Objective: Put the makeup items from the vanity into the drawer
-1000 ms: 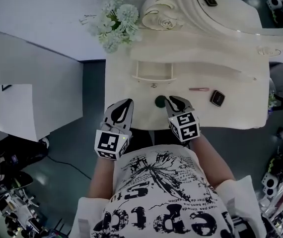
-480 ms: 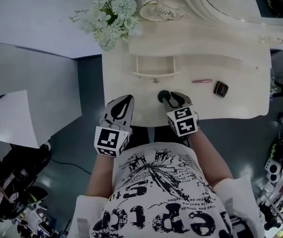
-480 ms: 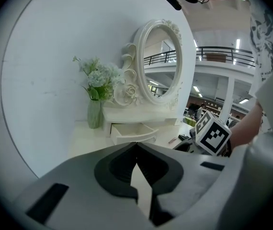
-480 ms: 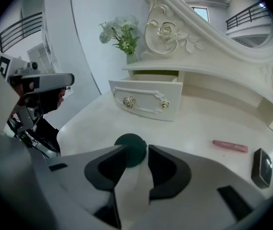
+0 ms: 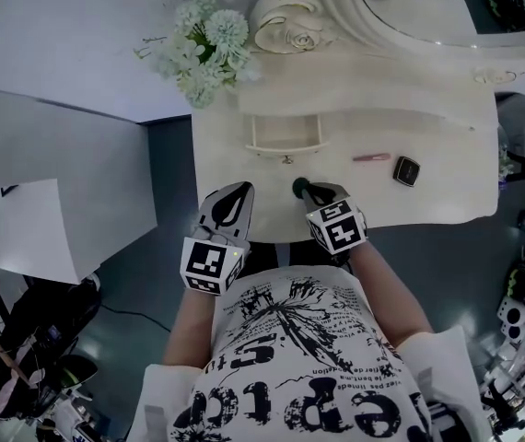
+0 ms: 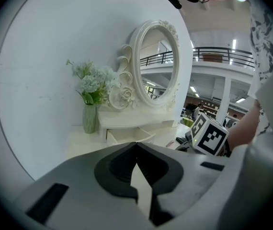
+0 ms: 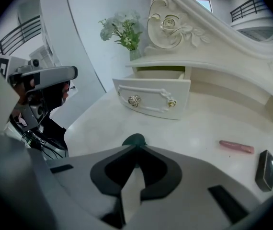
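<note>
Dark-green round case is nipped at the tips of my closing right fingers, while my left fingers are pressed together, empty.

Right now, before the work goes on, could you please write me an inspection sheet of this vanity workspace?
surface: white vanity top, no spills seen.
job's things: small drawer open; pink lip gloss tube and dark compact lie apart on the top, right of it.
clutter: vase of flowers at the back left.
grippers: left gripper shut, empty; right gripper closing on the edge of a dark green round item.
cables: one dark cable on the floor.
surroundings: oval mirror behind the drawer.
</note>
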A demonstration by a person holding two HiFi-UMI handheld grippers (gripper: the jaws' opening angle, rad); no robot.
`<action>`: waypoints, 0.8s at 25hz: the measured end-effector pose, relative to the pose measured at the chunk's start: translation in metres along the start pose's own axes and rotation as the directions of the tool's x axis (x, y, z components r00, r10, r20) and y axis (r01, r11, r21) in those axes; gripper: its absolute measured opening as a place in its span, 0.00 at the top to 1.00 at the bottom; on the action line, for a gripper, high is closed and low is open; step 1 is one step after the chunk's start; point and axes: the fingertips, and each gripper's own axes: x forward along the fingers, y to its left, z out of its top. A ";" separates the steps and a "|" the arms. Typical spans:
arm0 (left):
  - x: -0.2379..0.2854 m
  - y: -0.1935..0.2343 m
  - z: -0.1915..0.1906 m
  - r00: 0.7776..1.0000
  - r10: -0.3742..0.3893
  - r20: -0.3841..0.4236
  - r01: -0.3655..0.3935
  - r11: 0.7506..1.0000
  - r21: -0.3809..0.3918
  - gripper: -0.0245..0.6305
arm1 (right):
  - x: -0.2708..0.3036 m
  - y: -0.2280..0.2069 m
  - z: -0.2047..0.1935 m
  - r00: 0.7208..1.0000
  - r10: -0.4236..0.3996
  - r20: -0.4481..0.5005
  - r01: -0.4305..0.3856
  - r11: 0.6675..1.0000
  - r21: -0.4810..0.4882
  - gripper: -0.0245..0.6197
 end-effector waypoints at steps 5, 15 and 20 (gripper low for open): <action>0.003 0.001 0.019 0.999 0.004 0.034 -0.005 1.000 0.025 0.93 | -0.023 -0.010 0.027 0.997 -0.021 0.077 0.025 0.999 -0.041 0.91; -0.007 0.011 0.059 0.993 0.040 0.110 -0.047 0.997 0.061 0.93 | -0.064 -0.018 0.118 0.964 -0.034 0.265 0.060 0.994 -0.089 0.90; -0.016 0.018 0.068 0.989 0.065 0.134 -0.074 0.995 0.063 0.93 | -0.045 -0.022 0.140 0.966 -0.038 0.256 0.061 0.995 -0.083 0.90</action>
